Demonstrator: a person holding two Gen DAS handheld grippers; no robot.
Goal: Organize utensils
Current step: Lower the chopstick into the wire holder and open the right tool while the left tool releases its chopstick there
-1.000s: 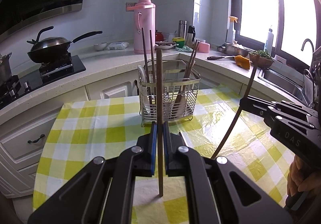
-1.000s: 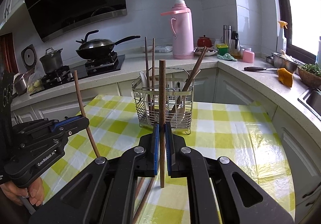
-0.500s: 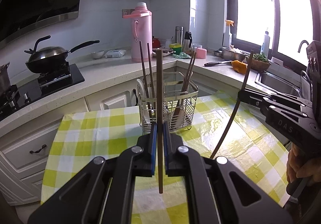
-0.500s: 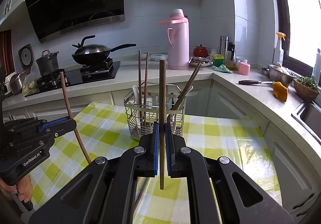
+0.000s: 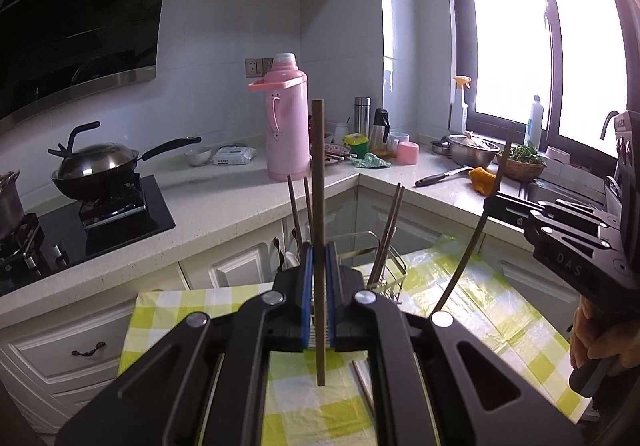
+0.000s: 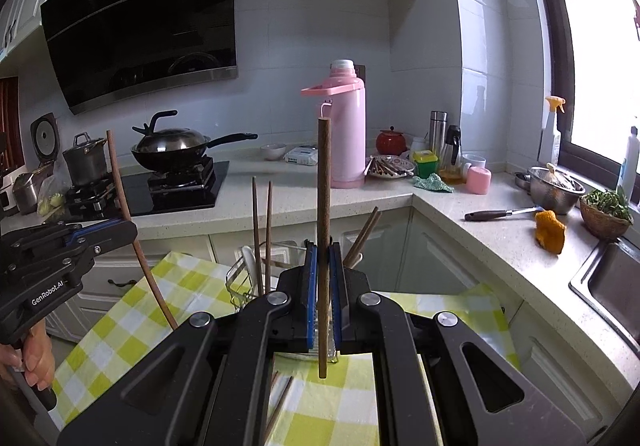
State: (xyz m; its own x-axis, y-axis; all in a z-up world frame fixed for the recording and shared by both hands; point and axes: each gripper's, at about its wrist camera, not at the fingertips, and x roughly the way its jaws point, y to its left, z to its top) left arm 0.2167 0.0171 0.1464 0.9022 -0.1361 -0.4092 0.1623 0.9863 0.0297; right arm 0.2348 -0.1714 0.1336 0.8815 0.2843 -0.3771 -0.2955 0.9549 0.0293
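We hold one chopstick in each gripper, both raised above the table. The left gripper (image 5: 319, 302) is closed on a brown chopstick (image 5: 319, 182), which stands upright between the blue pads (image 5: 306, 298); its lower end hangs free over the checked cloth (image 5: 500, 310). The right gripper (image 6: 324, 298) clamps a second chopstick (image 6: 324, 186) in the same upright way. In the left view this second chopstick looks tilted. The wire basket (image 6: 240, 280) stands on the cloth just behind our grippers and is partly hidden by them. Inside it we see two chopsticks (image 6: 262, 238) standing nearly straight on its left side, a leaning pair (image 6: 362, 238) on its right side, and a white spoon (image 6: 249, 262). More chopsticks (image 6: 280, 406) lie on the cloth under the right gripper.
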